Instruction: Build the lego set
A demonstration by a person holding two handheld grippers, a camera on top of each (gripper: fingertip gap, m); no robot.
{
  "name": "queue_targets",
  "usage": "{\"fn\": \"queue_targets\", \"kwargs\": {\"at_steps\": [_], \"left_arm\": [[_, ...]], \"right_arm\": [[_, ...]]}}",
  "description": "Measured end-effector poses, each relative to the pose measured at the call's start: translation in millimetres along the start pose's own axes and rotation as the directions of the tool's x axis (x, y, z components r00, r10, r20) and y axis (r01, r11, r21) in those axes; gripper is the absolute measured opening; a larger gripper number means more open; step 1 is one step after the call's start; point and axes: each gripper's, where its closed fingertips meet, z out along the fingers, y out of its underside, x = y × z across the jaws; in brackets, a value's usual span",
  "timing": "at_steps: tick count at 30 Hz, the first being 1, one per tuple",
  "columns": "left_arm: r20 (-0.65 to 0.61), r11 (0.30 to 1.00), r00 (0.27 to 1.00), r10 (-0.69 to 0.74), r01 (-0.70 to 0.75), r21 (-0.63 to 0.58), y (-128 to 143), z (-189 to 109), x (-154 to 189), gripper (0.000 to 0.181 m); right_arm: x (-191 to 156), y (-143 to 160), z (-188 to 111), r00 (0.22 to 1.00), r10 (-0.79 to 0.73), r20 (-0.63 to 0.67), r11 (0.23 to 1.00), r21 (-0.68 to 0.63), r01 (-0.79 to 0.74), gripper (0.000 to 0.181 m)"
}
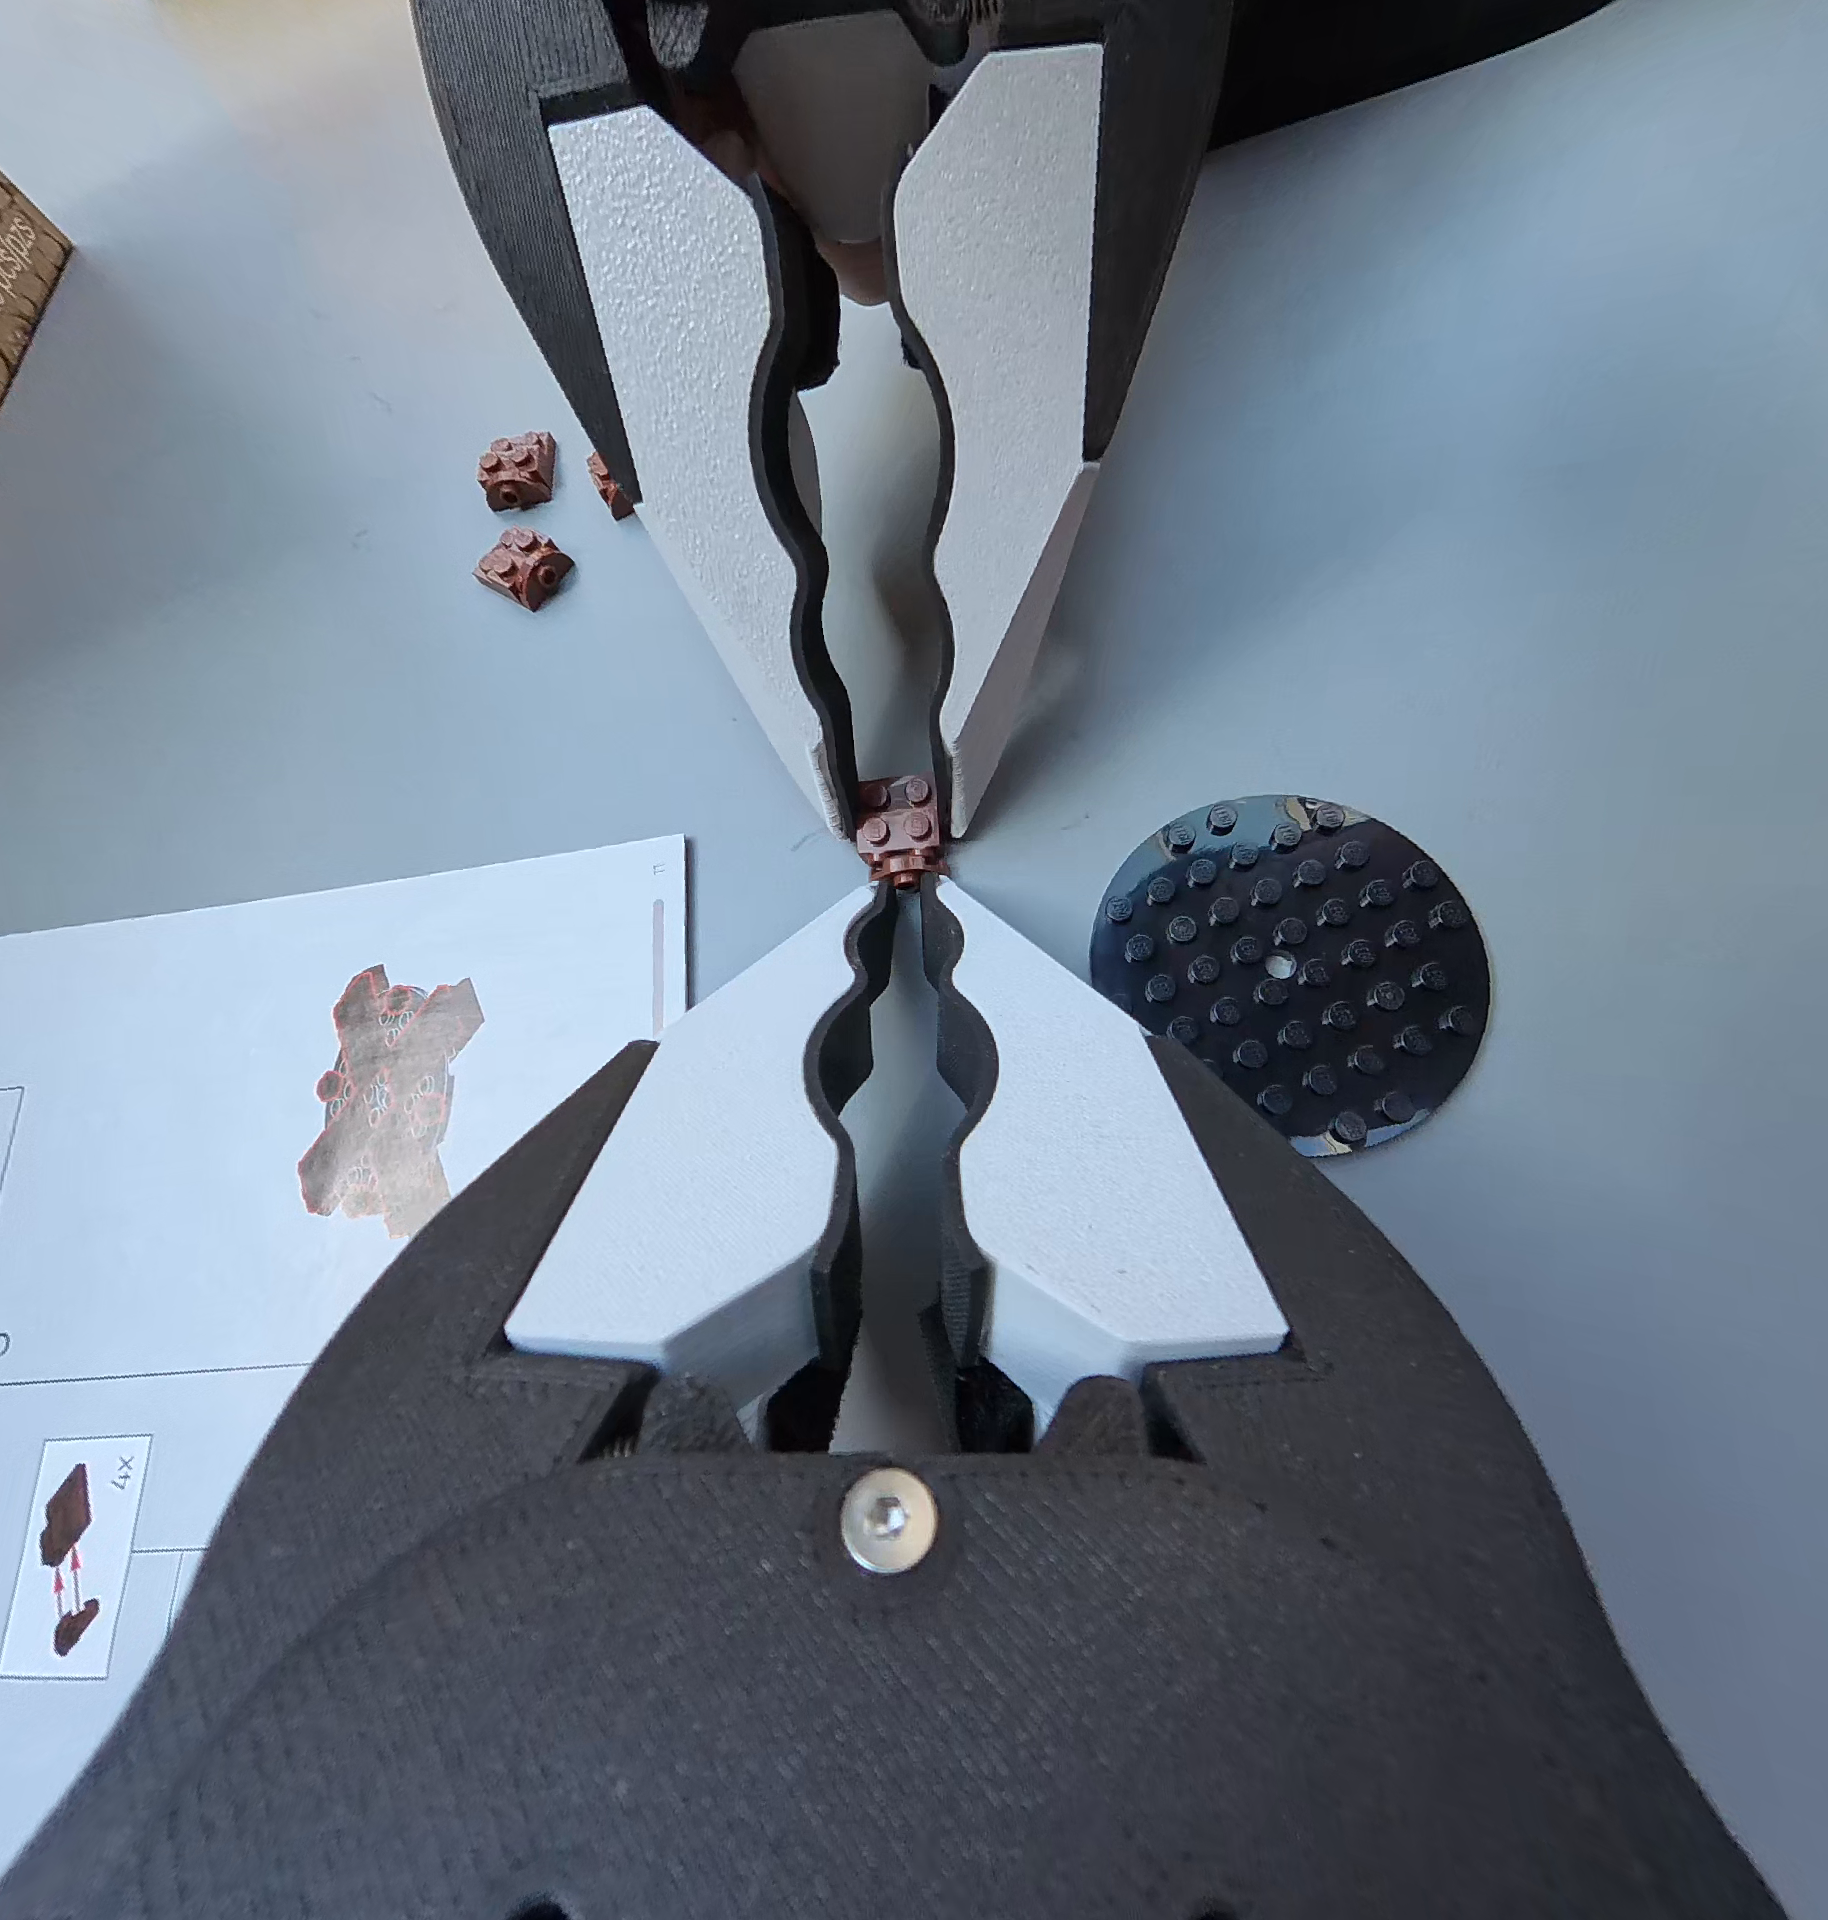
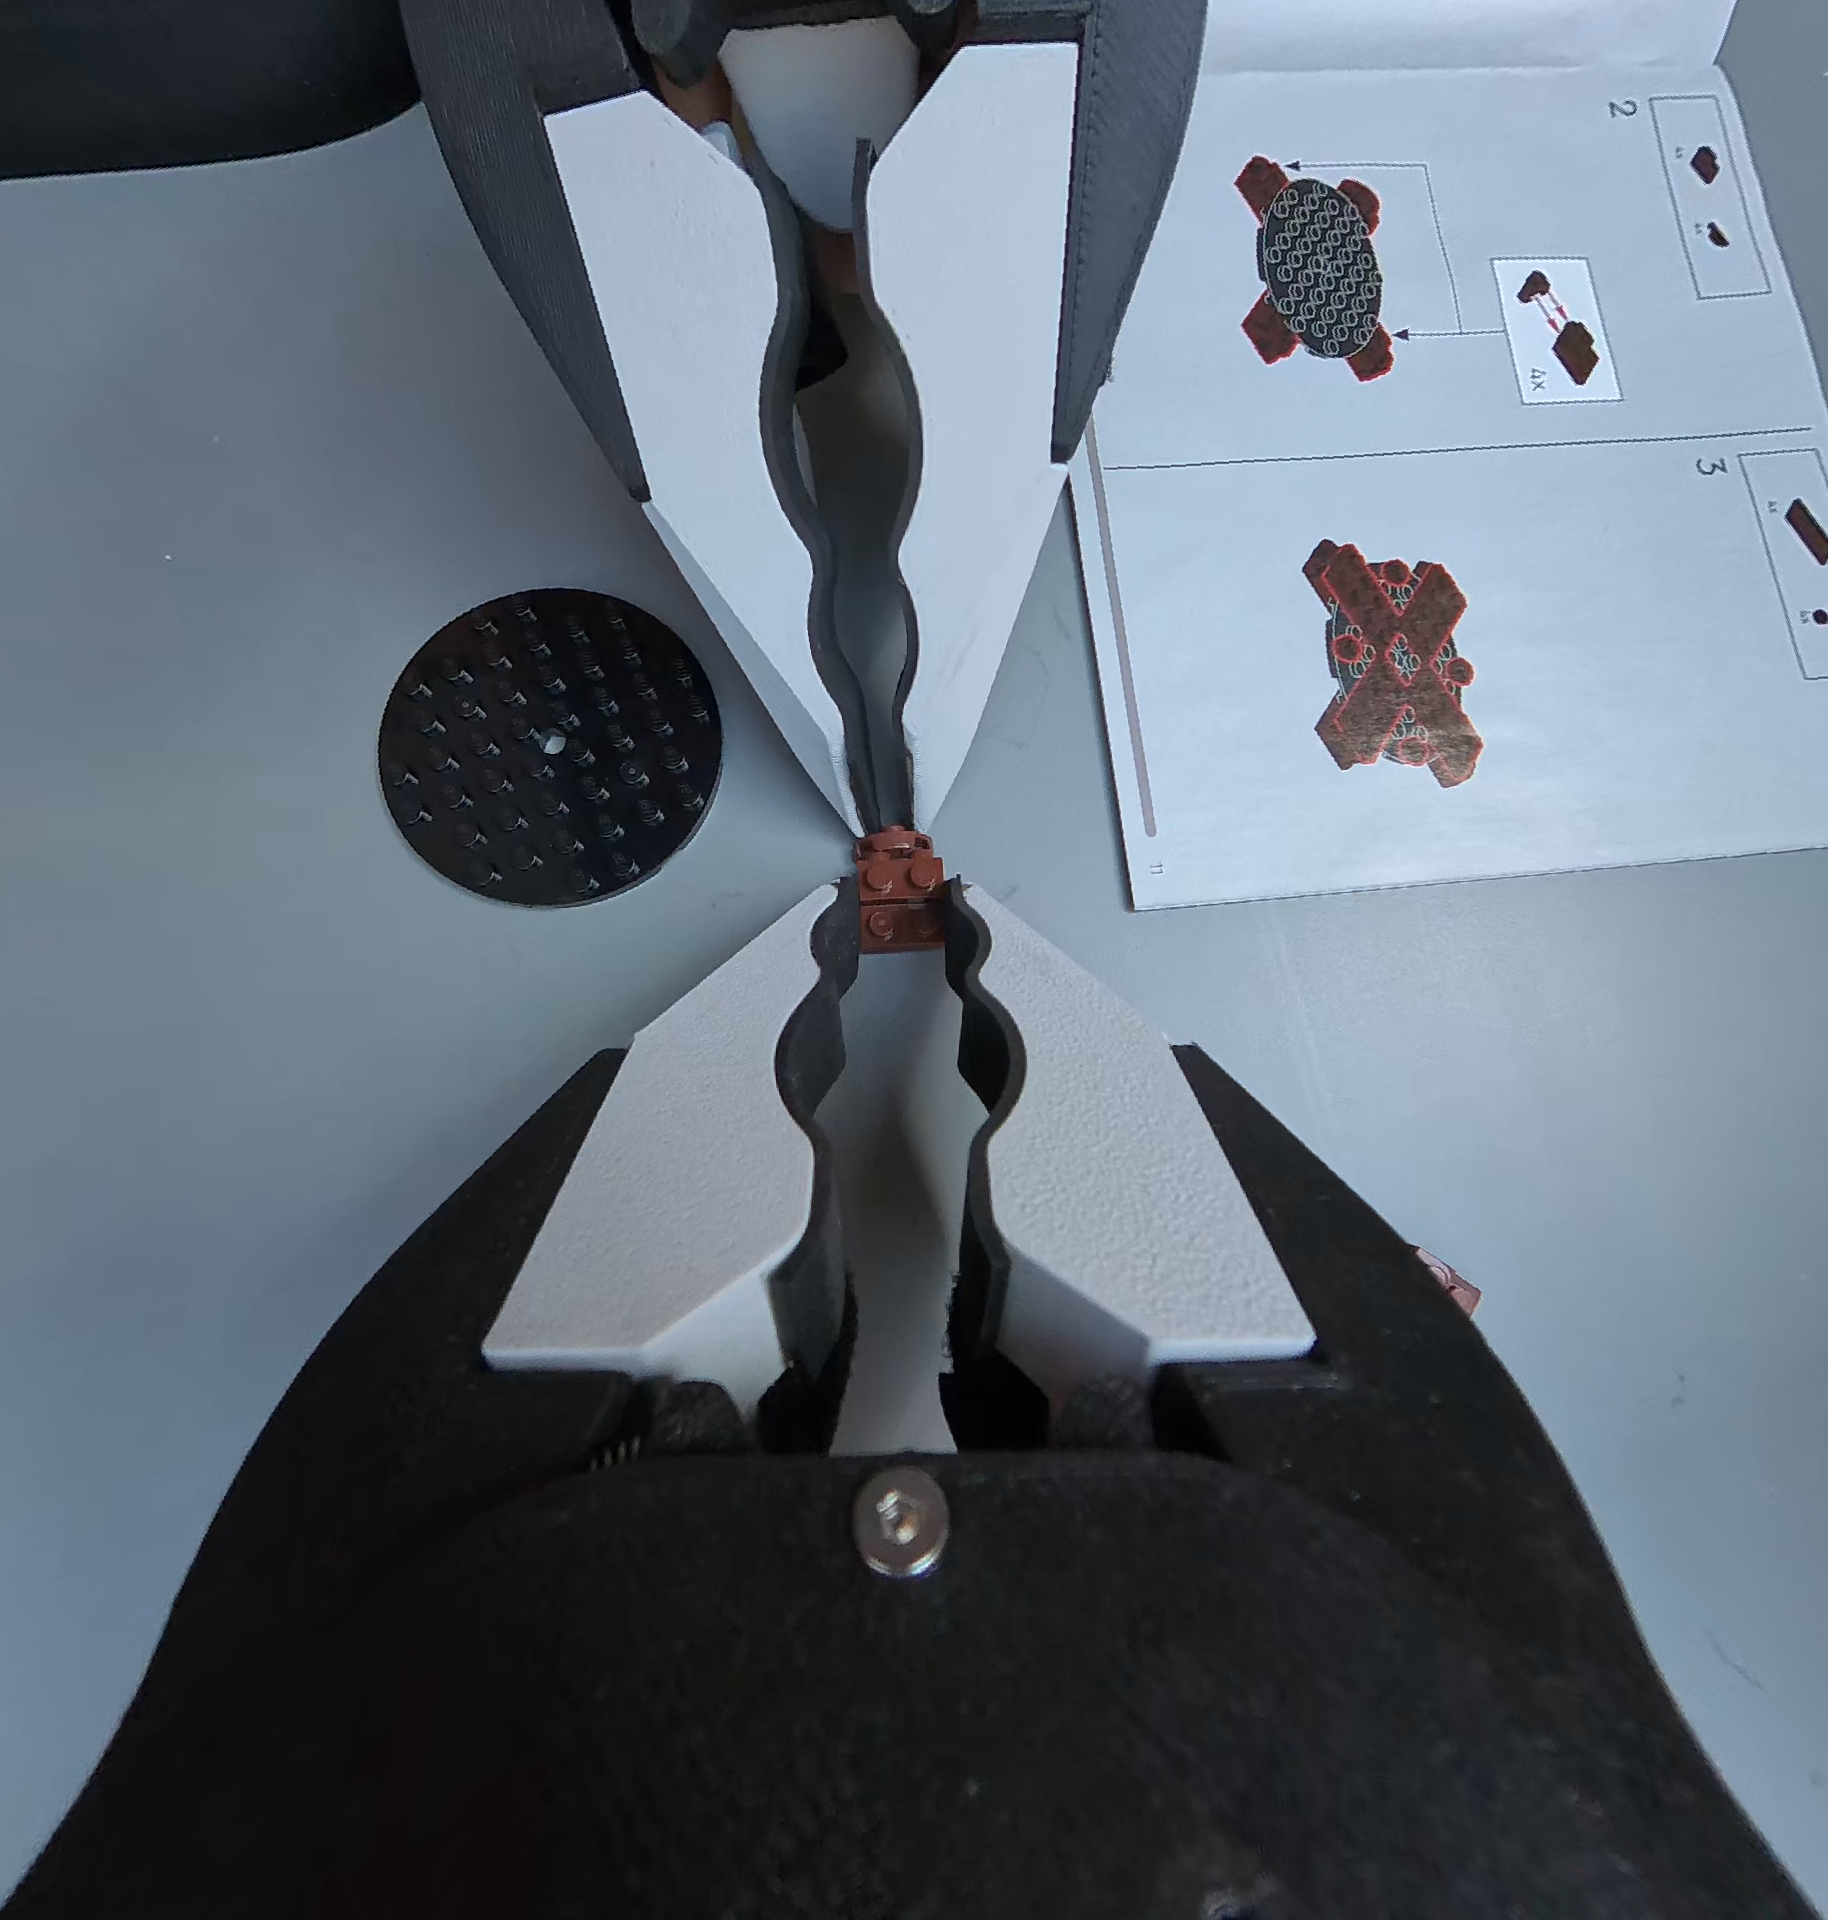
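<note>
Both grippers' jaws pinch small brown bricks (image 1: 897, 826) together beside a printed booklet (image 2: 1461, 623).

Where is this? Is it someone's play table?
Probably a plain work table set up for brick building, not clearly a playroom. An open instruction booklet, a round black studded plate and loose brown bricks lie on it, and two grippers meet over a small brown brick.

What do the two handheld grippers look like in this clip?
Both look alike. The left gripper and right gripper each have a matte black, ridged printed body that flares wide toward the camera, with one silver hex screw at its centre. Two pale grey-white wedge fingers taper to a point, each lined inside with a wavy black pad. No cables or sleeves show.
</note>
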Motion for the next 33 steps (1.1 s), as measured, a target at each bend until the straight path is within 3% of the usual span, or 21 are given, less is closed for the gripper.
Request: {"fn": "queue_targets", "kwargs": {"at_steps": [17, 22, 25, 33], "left_arm": [[0.006, 1.000, 1.000, 0.014, -0.014, 0.000, 0.1, 0.1, 0.4, 0.000], [0.010, 1.000, 1.000, 0.005, -0.005, -0.001, 1.5, -1.5, -0.4, 0.003], [0.014, 1.000, 1.000, -0.003, 0.003, -0.002, 4.2, -4.7, -0.1, 0.003], [0.028, 1.000, 1.000, -0.011, 0.010, 0.006, 6.8, -10.1, -0.8, 0.004]], "right_arm": [[6.5, 13.5, -11.8, 1.000, 0.009, -0.003, 1.000, -0.014, -0.009, 0.016], [11.3, 11.5, -14.7, 0.999, 0.034, -0.021, 0.999, 0.022, -0.033, 0.031], [5.0, -8.5, -11.2, 0.999, 0.039, 0.016, 0.991, 0.124, -0.041, 0.030], [2.9, -5.6, 4.6, 0.999, 0.021, 0.027, 0.996, 0.085, -0.024, 0.015]]}}
